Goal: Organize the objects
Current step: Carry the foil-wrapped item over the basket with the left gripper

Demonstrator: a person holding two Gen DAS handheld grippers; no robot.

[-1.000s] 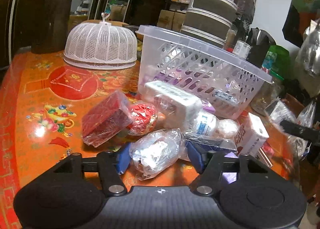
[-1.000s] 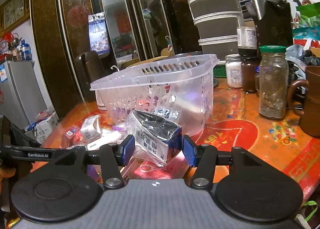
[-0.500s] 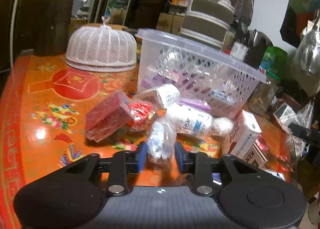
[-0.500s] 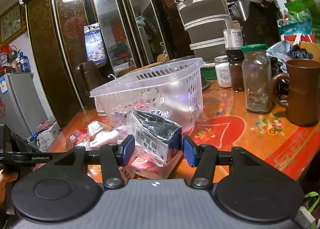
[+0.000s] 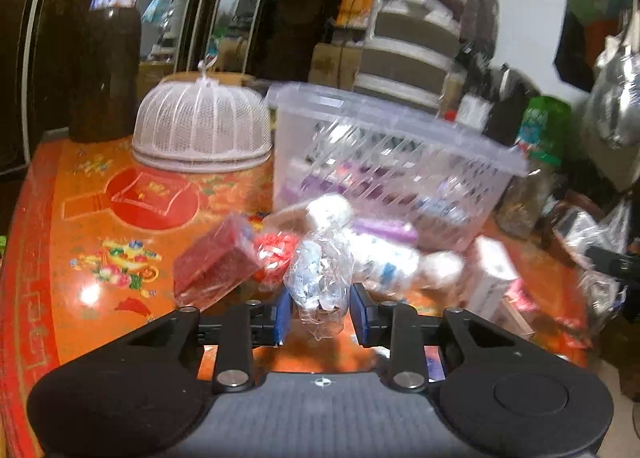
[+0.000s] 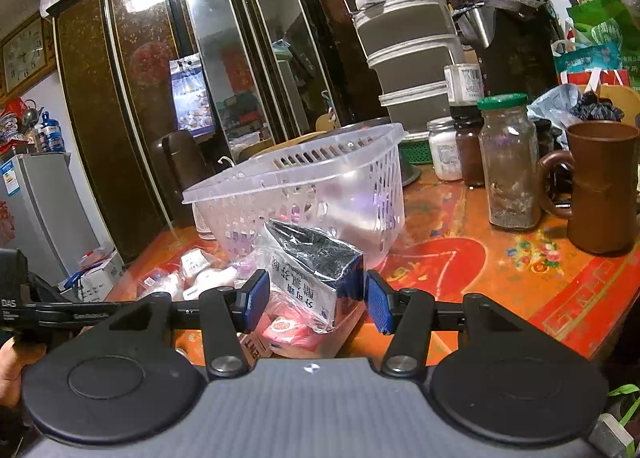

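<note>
Item one: my left gripper (image 5: 320,314), blue pads closed in on a crinkled clear packet (image 5: 320,278), which stands upright between them; the view is blurred, but both pads look pressed to its sides. Item two: my right gripper (image 6: 314,298), pads set about half apart and clamped on a wrapped box (image 6: 312,270) with a dark top and white printed face, held tilted above the table (image 6: 460,270). Item three: a clear slotted basket (image 6: 304,186), standing on the orange patterned table just behind the box, with purple and white packs visible through its walls. Item four: loose stock in front of the basket, namely a red block (image 5: 216,266), a red-and-white packet (image 5: 276,254) and a white bottle (image 5: 384,262). Item five: a white mesh dome (image 5: 200,130) left of the basket. Item six: a green-lidded jar (image 6: 508,162) and a brown mug (image 6: 600,186), right of the basket.
</note>
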